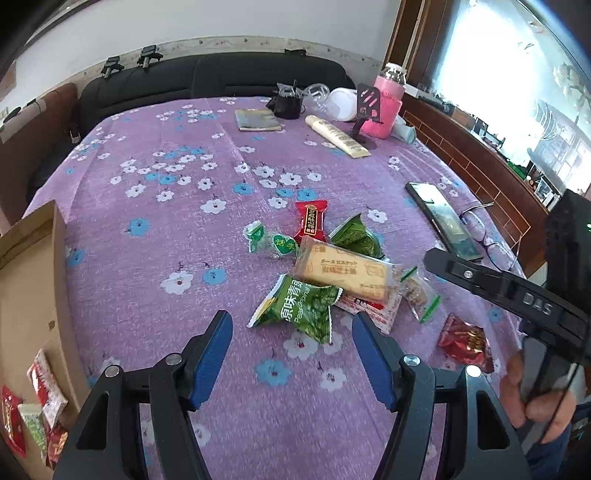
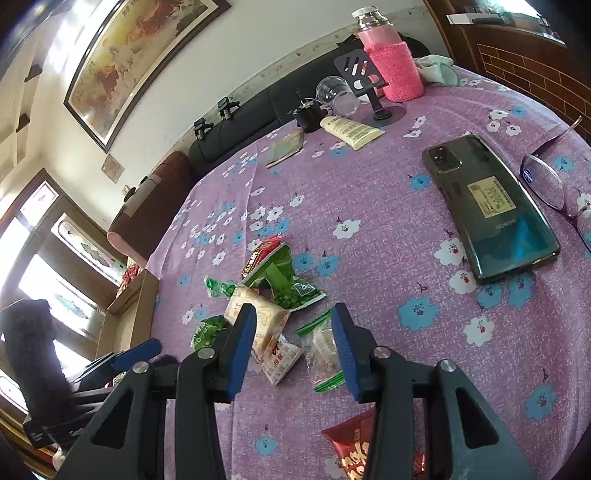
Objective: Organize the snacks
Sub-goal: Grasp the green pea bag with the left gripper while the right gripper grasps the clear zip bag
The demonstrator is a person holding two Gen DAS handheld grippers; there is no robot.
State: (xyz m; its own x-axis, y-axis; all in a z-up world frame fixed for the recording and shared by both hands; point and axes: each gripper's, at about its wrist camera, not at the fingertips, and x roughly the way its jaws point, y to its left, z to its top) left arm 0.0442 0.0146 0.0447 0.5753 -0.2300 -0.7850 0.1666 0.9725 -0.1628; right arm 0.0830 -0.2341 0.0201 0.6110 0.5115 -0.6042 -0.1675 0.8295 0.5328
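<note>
Lying heaped, crinkled snack packets [image 1: 332, 273] face spread, empty left gripper [image 1: 291, 354] and right gripper [image 2: 293, 350].

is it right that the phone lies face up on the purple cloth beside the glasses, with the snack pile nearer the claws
Not quite: the phone lies face down, its camera lenses and back sticker showing in the right wrist view. The rest holds: it rests on the purple cloth beside the glasses, with the snack pile nearer the claws.

A black sofa [image 1: 207, 79] lines the far white wall [image 1: 221, 18]; a framed painting [image 2: 136, 55] hangs above; bright window [image 1: 491, 74] on the right.
</note>
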